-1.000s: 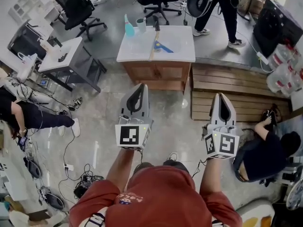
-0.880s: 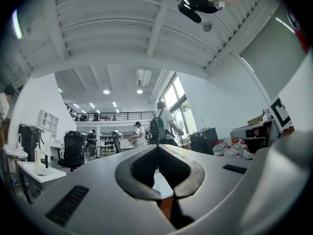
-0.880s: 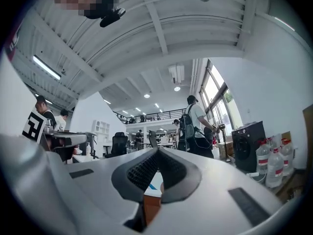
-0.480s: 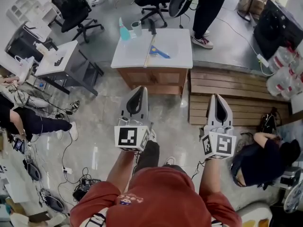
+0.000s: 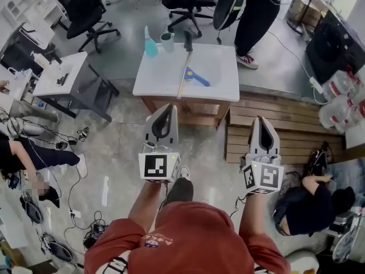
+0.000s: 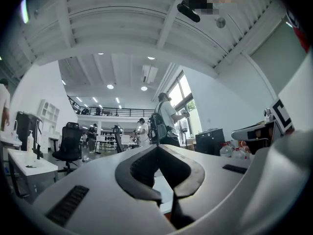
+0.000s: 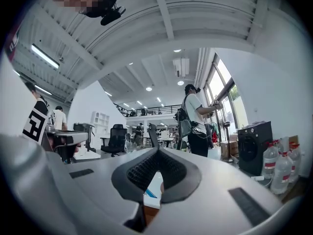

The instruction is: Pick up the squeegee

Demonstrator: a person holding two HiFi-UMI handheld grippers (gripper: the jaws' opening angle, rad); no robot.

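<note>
Seen from my head, the blue squeegee (image 5: 197,76) lies near the middle of the white tabletop (image 5: 219,83), just beside a long wooden-handled tool (image 5: 183,73). A teal spray bottle (image 5: 150,44) and a grey cup (image 5: 167,41) stand at its far left corner. My left gripper (image 5: 166,106) and right gripper (image 5: 261,119) hang short of the near edge, well apart from the squeegee. The gripper views look level instead: white ceiling, tall windows, a standing person (image 7: 195,124) with a backpack. Both pairs of jaws are pressed together, empty. Bare grey floor (image 5: 114,153) lies left, wooden planking (image 5: 285,124) right.
</note>
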